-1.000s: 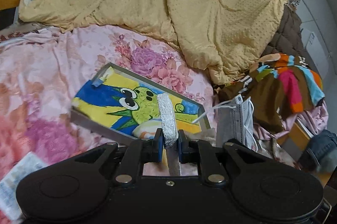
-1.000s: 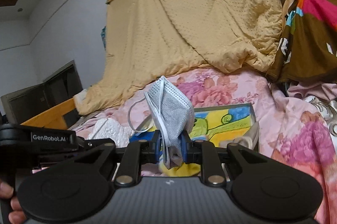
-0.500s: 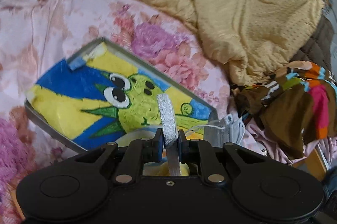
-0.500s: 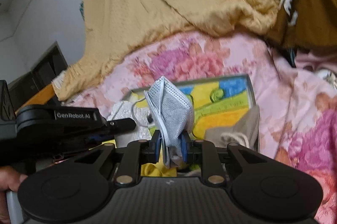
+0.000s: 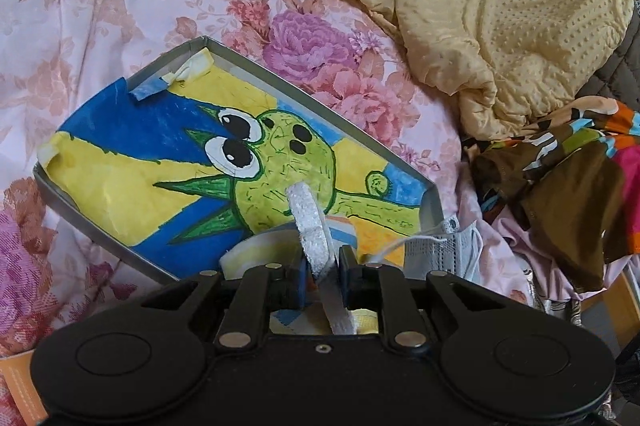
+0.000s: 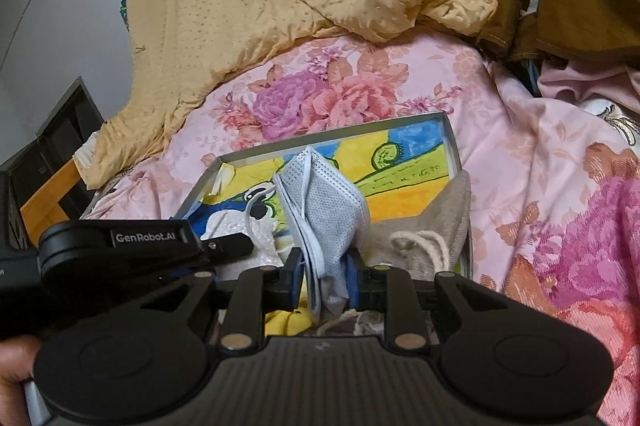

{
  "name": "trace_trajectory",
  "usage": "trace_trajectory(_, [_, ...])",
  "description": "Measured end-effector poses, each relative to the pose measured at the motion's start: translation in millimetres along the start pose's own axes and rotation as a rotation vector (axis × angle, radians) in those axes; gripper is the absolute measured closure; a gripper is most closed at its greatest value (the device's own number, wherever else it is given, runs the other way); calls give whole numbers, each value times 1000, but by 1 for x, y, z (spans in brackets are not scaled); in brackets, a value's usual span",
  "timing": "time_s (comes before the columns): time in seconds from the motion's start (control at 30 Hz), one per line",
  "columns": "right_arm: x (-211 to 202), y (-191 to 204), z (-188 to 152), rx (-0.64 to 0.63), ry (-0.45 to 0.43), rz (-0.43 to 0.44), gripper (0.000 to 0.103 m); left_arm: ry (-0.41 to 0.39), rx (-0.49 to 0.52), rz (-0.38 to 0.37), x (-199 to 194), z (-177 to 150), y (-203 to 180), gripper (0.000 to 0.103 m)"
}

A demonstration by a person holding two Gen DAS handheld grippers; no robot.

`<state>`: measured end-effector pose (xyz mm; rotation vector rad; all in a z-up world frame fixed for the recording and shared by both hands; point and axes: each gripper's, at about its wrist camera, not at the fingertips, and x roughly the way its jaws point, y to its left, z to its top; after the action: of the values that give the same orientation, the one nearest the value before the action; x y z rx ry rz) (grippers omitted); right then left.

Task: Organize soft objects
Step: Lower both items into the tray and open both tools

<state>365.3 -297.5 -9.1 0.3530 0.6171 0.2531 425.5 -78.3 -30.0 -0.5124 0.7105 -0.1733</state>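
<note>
A shallow grey tin tray (image 5: 104, 226) lined with a cartoon drawing of a green creature lies on the flowered bedspread. My left gripper (image 5: 323, 266) hovers over the tray's near end. Its jaws are opening around a white textured strip (image 5: 306, 214), which leans left with a dark gap on its right side. My right gripper (image 6: 324, 278) is over the same tray (image 6: 452, 146). Its jaws are opening too, but the pads still press on a folded grey face mask (image 6: 328, 210). That mask (image 5: 440, 250) also shows in the left wrist view.
A beige drawstring pouch (image 6: 436, 226) lies in the tray's near right corner. A yellow quilt (image 5: 480, 6) is heaped behind the tray. A brown multicoloured garment (image 5: 560, 194) lies to the right. The pink flowered bedspread (image 6: 540, 166) surrounds the tray. A hand (image 6: 16, 374) holds the left gripper.
Both grippers came forward and down over the tray, which now fills more of each view. The white strip has tipped left between slightly wider jaws. The mask stays gripped.
</note>
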Motion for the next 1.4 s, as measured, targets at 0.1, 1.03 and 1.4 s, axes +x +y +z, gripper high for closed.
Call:
trace_trajectory(0.1, [-1,-1,0,9,0,2,74,2,18,17,0,-1,-1,84])
trace_trajectory(1.03, [-49,-4,16,13,-138,-46,10,-84,80,95,-55,-6,-16,21])
trace_trajectory(1.4, [-105,14,7,-30,-219,-31,0,-129,140,80,-131,-26,-17,10])
